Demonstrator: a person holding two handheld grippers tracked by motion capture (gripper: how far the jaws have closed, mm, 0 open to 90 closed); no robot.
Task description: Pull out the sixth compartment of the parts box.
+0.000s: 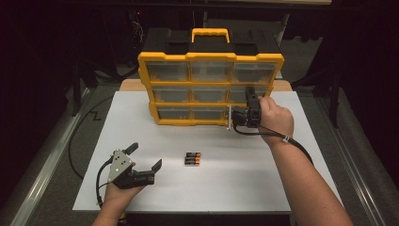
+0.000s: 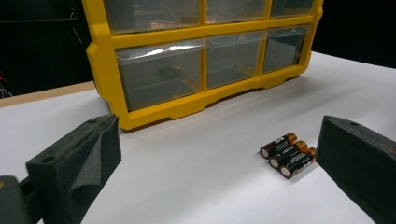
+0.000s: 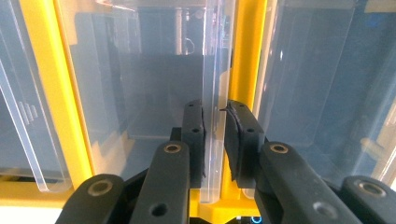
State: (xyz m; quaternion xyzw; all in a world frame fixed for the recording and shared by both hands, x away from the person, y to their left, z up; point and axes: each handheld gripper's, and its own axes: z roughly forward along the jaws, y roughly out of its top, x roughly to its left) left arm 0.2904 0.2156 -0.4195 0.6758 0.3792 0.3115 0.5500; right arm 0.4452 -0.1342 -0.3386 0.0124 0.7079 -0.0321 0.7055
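Note:
A yellow drawer organizer (image 1: 210, 59) with clear drawers stands upright at the table's far side. My right gripper (image 1: 250, 94) is turned on its side against its right column, about the middle row. In the right gripper view the gripper (image 3: 215, 116) is shut on a thin clear drawer lip (image 3: 214, 70), next to a yellow divider (image 3: 245, 56). Three AA batteries (image 1: 192, 158) lie side by side on the white table (image 1: 263, 179). My left gripper (image 1: 146, 155) rests open at the near left. In its own view the gripper (image 2: 217, 135) has the batteries (image 2: 288, 154) ahead by its right jaw.
The organizer (image 2: 107, 70) has a yellow carry handle (image 1: 210, 34) on top, and one lower drawer holds a small dark item (image 2: 169, 72). A cable (image 1: 301, 148) trails from the right gripper along the forearm. Dark floor surrounds the table.

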